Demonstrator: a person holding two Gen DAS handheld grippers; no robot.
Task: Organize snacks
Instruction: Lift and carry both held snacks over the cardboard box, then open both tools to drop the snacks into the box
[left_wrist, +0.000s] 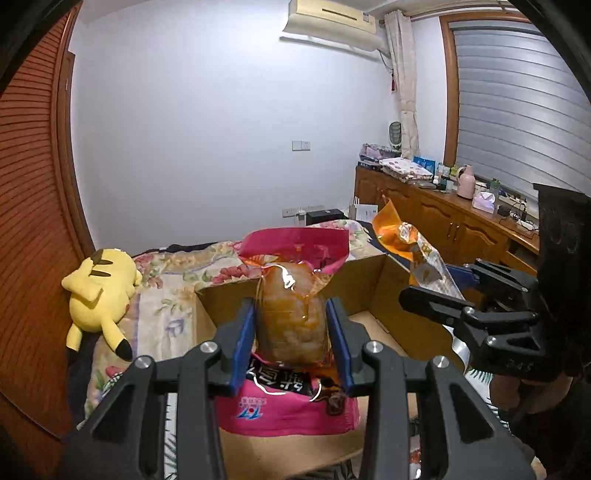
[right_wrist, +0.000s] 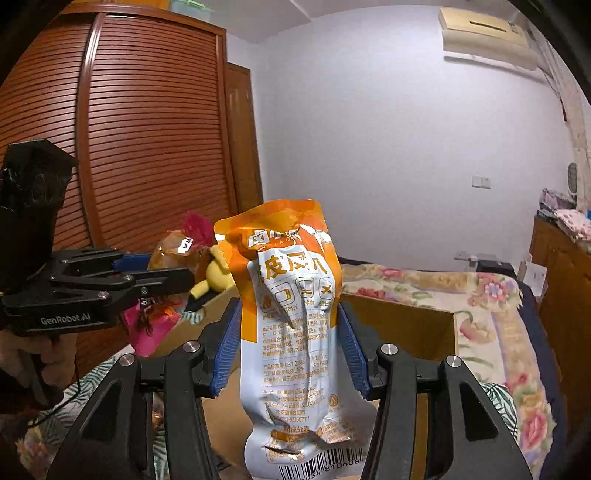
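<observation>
Pink packet (left_wrist: 291, 410) with a clear amber window sits between the left claw's (left_wrist: 291, 325) blue pads (left_wrist: 244, 343). Orange-and-white pouch (right_wrist: 291, 332) between the right claw's (right_wrist: 291, 343). Left of it, yellow plush (left_wrist: 98, 295); ahead, floral bedspread (right_wrist: 480, 314).

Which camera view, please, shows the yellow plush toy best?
The left wrist view: the yellow plush toy lies whole and unobstructed on the bed. The right wrist view shows only a part behind the snack bags.

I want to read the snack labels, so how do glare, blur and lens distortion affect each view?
Left wrist view: glare streaks on the pink snack pouch, its print upside down; fisheye bows the wardrobe. Right wrist view: the orange-and-white snack bag is sharp but crumpled, text partly legible; edges are vignetted.
</observation>
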